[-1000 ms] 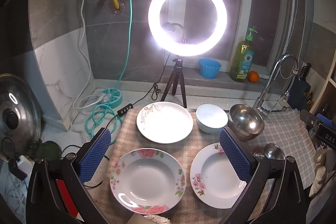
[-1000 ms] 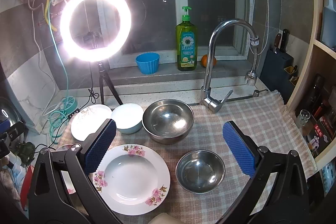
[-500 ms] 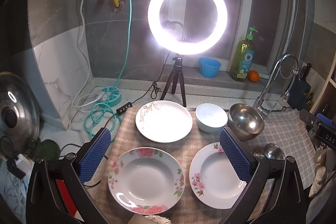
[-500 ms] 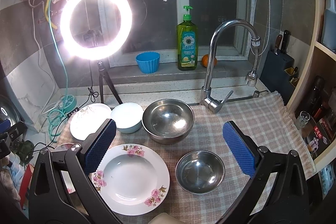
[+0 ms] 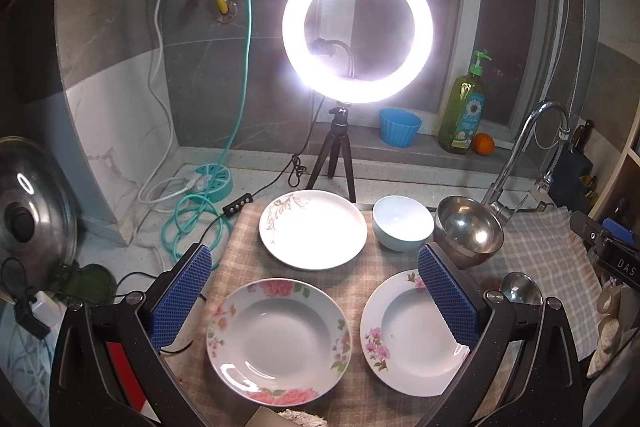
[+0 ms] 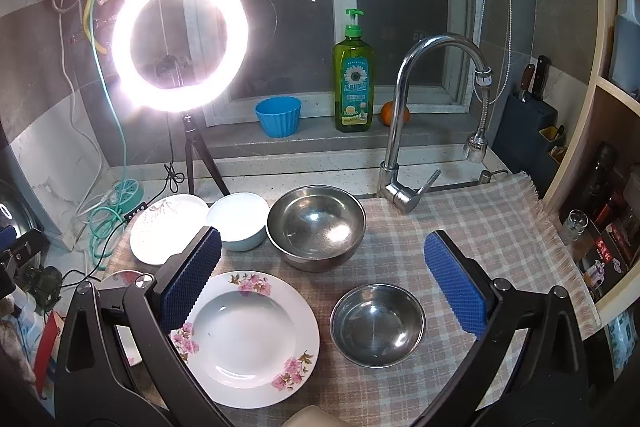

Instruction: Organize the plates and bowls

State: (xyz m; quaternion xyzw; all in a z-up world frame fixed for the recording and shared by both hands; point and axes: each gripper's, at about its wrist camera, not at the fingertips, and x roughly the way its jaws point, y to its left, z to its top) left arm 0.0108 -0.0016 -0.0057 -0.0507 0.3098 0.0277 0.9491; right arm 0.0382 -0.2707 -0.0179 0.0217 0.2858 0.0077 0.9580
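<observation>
— Where are the dishes?
— Two flowered plates (image 5: pixel 279 341) (image 6: pixel 250 339) in front, a white plate (image 5: pixel 313 229), white bowl (image 5: pixel 402 223) and steel bowls (image 6: pixel 316 227) (image 6: pixel 378 325) on the checked cloth (image 6: pixel 480 223).
— The grippers?
— Left gripper (image 5: pixel 316 303) and right gripper (image 6: pixel 324 277) both spread wide, empty, above them.

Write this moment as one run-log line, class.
left gripper: open, empty | right gripper: open, empty | plates, bowls: unstacked on checked cloth | stage: nothing grasped yet
</observation>
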